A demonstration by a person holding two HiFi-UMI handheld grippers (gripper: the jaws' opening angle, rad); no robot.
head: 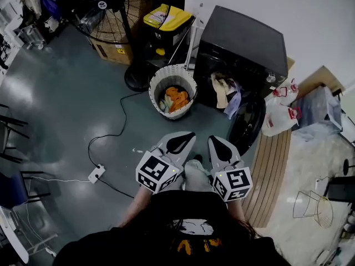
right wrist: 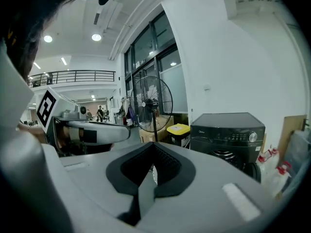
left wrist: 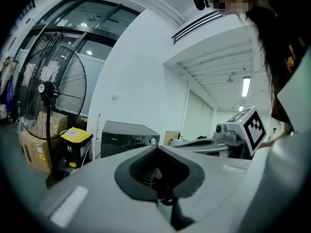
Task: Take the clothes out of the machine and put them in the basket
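Held side by side low before the torso (head: 166, 243), left gripper (head: 186, 139) and right gripper (head: 217, 143), both pointing forward, jaws of each pressed together and empty, forearms (head: 137, 205) apparently tucked close in, mostly hidden under the marker cubes (head: 159, 172)

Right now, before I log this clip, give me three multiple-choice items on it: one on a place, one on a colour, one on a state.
1. Where does the laundry basket stand?
A. On the floor, left of the washing machine in the head view
B. On top of the machine
C. In the person's hands

2. What colour is the garment on top in the basket?
A. Blue
B. Orange
C. Green

3. How is the left claw?
A. Shut on a shirt
B. Wide open
C. Shut, empty

Answers: 1 A, it sits on the floor beside the machine's front; 2 B, orange cloth shows inside its rim; 3 C, its jaws meet with nothing between them.
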